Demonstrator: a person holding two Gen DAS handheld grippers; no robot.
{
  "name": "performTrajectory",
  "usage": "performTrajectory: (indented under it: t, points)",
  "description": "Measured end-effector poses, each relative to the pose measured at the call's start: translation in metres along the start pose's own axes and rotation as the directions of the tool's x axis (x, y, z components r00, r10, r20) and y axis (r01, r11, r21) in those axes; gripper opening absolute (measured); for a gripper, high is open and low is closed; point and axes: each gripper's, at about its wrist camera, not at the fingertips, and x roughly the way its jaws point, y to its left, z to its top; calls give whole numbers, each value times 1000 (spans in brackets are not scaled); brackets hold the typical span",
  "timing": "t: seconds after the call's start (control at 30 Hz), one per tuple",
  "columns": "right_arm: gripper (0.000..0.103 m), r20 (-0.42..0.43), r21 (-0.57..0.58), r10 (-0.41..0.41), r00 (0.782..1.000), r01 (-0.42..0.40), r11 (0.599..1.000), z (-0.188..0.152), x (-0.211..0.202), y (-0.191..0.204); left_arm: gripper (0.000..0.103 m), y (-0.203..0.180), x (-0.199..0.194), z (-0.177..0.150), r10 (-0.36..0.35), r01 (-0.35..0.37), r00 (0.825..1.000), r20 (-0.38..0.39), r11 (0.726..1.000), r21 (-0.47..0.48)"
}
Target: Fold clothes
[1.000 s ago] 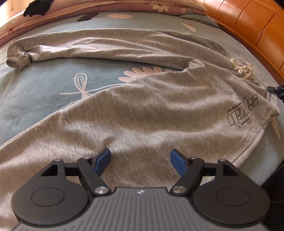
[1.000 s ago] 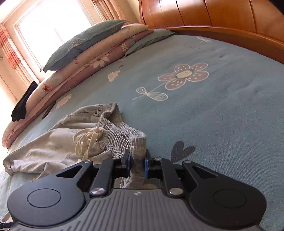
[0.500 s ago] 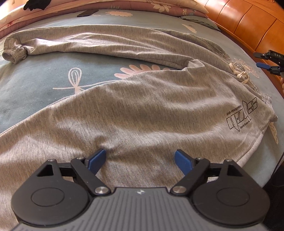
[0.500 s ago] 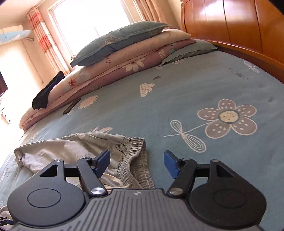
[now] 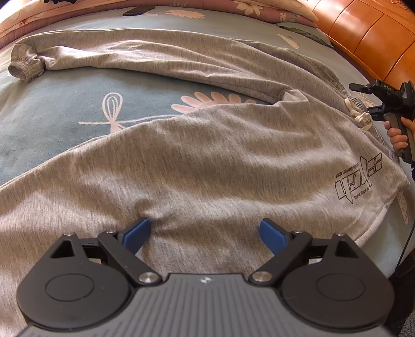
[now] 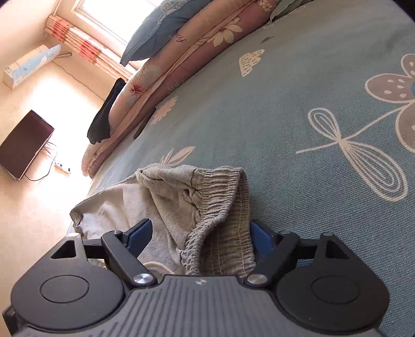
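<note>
Grey sweatpants (image 5: 207,160) lie spread across the blue flowered bed, one leg running to the far left with its cuff (image 5: 24,66), the other leg under my left gripper. My left gripper (image 5: 205,232) is open, its blue pads low over the near leg's fabric. The elastic waistband (image 6: 220,207) with a white drawstring (image 5: 361,118) is bunched at the right. My right gripper (image 6: 201,233) is open, its pads either side of the waistband without pinching it. In the left wrist view the right gripper (image 5: 378,101) shows at the far right, held by a hand (image 5: 398,134).
A stack of folded quilts and pillows (image 6: 186,44) runs along the bed's far side, with a dark garment (image 6: 103,116) draped over it. A wooden headboard (image 5: 368,33) borders the bed. A dark phone-like object (image 5: 137,10) lies on the sheet. A TV (image 6: 24,147) stands on the floor.
My right gripper let go of the waistband and opened, then tilted and settled around it again. My left gripper stayed open and edged forward over the near leg.
</note>
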Motion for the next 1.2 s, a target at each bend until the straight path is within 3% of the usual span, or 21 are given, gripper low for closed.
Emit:
performTrajectory:
  t: [0.03, 0.17, 0.23, 0.3, 0.43, 0.57, 0.73, 0.83, 0.9, 1.07, 1.13, 1.2]
  points:
    - [77, -12, -24, -13, 1000, 13, 1000, 0, -1, 1, 91, 0, 0, 0, -2, 2, 1000, 1, 1000, -1]
    - [69, -9, -59, -77, 997, 77, 995, 1, 1, 9, 93, -1, 0, -1, 1, -1, 1000, 3, 1000, 12]
    - [39, 4, -120, -179, 984, 179, 977, -3, 8, 22, 93, -3, 1, 0, 8, -8, 1000, 2, 1000, 13]
    - [34, 33, -172, -275, 961, 276, 946, -8, 11, 38, 93, -5, 1, 0, 17, -17, 1000, 1, 1000, 20]
    - [19, 152, -260, -417, 896, 443, 858, -16, 3, 72, 93, -8, 0, 1, 29, -29, 1000, 2, 999, 28]
    - [15, 267, -318, -521, 811, 585, 746, -16, -5, 97, 93, -11, -3, 4, 29, -29, 1000, 11, 999, 29]
    - [14, 254, -316, -632, 732, 680, 661, -4, 20, 77, 93, -14, -3, 8, 18, -19, 1000, 24, 999, 37]
    - [17, 259, -312, -663, 703, 710, 631, -6, 39, 63, 93, -15, -3, 10, 11, -12, 999, 31, 999, 43]
    - [17, 252, -284, -667, 701, 712, 642, -2, 38, 62, 93, -17, -4, 10, 5, -6, 999, 33, 999, 54]
    - [30, 246, -139, -585, 772, 626, 767, 1, -23, 73, 93, -27, -15, 7, -16, 7, 997, 71, 992, 122]
    - [43, 253, -78, -555, 792, 589, 804, -6, -55, 75, 93, -34, -19, 6, -40, 25, 995, 89, 986, 167]
    - [50, 240, -33, -526, 816, 549, 835, -17, -83, 73, 93, -46, -21, 5, -61, 39, 994, 94, 974, 225]
